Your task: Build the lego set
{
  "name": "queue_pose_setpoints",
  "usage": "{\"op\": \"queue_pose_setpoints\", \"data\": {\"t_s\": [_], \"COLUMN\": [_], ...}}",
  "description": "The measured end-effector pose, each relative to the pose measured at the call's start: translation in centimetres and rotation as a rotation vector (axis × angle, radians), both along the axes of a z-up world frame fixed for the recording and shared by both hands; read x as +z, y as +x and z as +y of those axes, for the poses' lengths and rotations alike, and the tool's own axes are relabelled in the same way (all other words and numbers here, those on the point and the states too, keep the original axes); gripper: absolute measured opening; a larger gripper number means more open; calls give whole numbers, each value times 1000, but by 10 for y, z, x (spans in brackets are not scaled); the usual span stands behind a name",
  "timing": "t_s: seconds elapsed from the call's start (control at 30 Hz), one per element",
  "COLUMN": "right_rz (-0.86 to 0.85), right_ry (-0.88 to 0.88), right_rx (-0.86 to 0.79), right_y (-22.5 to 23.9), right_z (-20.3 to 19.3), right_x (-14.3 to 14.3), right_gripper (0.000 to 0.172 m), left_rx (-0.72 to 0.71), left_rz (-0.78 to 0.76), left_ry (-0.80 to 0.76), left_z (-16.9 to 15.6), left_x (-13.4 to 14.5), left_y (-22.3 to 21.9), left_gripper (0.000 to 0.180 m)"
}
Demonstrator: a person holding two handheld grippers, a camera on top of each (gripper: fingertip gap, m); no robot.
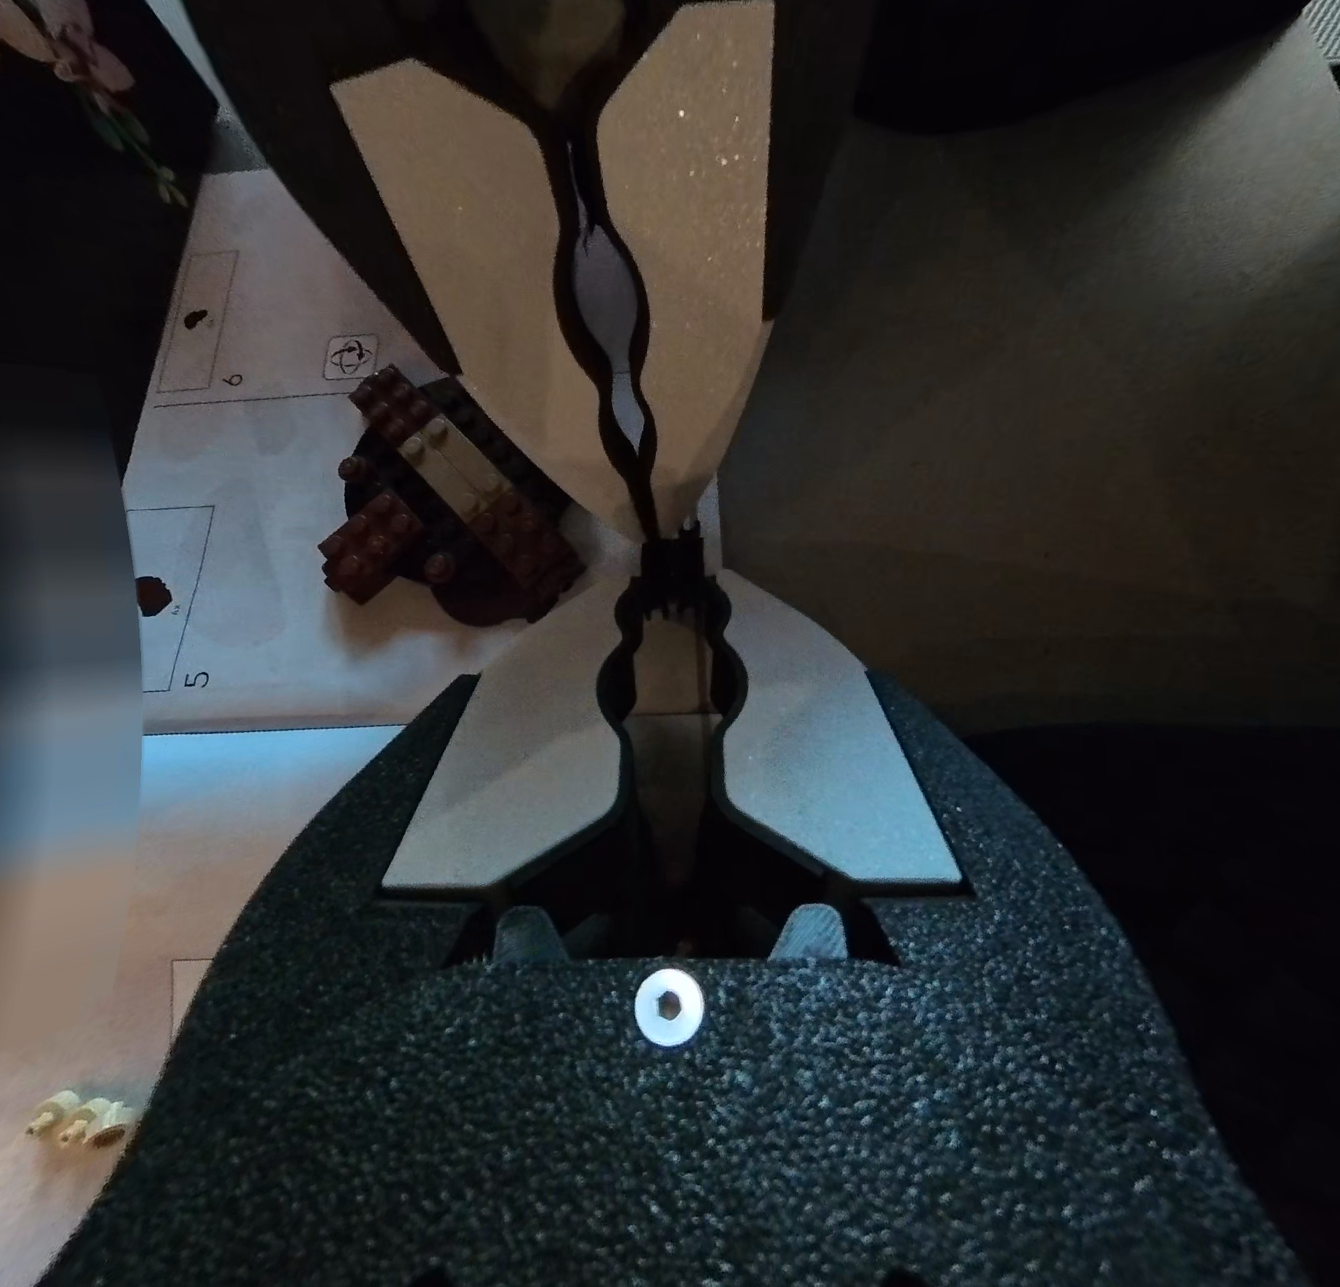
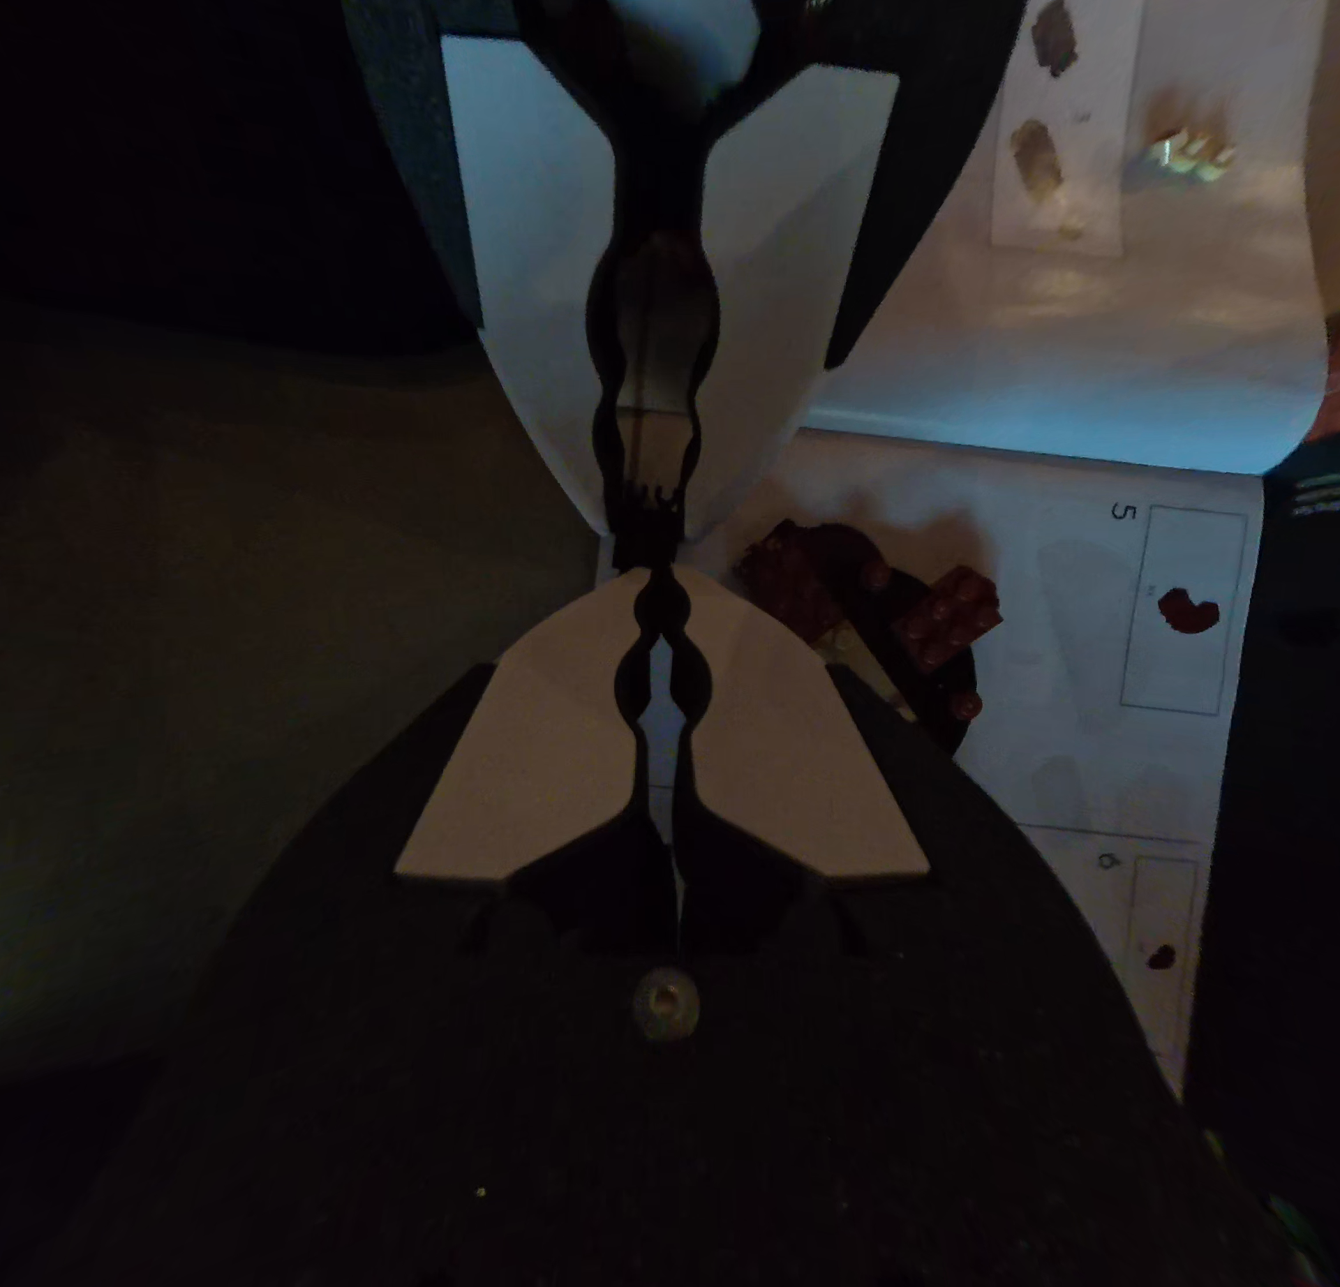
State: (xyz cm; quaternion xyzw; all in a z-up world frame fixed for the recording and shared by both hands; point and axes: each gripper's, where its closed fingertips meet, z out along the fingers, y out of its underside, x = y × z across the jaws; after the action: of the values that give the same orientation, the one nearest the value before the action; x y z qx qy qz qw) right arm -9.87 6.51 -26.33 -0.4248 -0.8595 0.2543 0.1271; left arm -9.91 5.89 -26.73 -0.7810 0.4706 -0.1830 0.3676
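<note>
Here my left gripper pinches a small black toothed plastic piece between its fingertips. My right gripper, jaws pressed together, meets that piece tip to tip. A brown, tan and black brick assembly sits just beside them on a white printed instruction sheet.

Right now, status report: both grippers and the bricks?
Left gripper holds small black part. Right gripper shut, tip against it. Brown brick model beside, on instruction sheet.

Dim grey tabletop, bluish light
</note>
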Motion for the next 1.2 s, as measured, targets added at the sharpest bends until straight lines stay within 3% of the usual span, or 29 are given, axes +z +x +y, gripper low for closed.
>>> {"op": "queue_pose_setpoints", "data": {"t_s": [0.13,0.23,0.33,0.57,0.6,0.67,0.73,0.8,0.87,0.97,1.2], "right_rz": [59,119,116,197,219,262,325,361,351,394,479], "right_ry": [93,-91,-58,-233,-261,-383,-633,-961,-1118,-1025,-895], "right_rx": [-23,-104,-113,-185,-228,-339,-423,-445,-415,-373,-340], "right_y": [-1,0,7,12,12,11,9,9,11,8,-2], "right_z": [10,10,15,5,7,11,9,1,-8,-21,-38], "right_x": [0,20,22,32,37,49,70,98,112,118,135], "right_gripper": [0,0,0,0,7,10,19,20,21,23,15], "left_rx": [0,1,1,2,23,86,132,160,176,167,150], "left_rz": [-1,1,-2,-26,-57,-126,-199,-240,-223,-114,51], "left_ry": [-1,4,-1,19,30,113,286,479,669,856,988], "left_z": [0,0,0,-2,-2,2,3,-2,-9,-19,-30], "left_x": [0,0,0,5,10,30,60,90,114,130,136], "left_y": [0,0,0,0,0,-5,-9,-13,-15,-12,-6], "left_gripper": [16,16,16,16,16,16,16,16,15,15,16]}}
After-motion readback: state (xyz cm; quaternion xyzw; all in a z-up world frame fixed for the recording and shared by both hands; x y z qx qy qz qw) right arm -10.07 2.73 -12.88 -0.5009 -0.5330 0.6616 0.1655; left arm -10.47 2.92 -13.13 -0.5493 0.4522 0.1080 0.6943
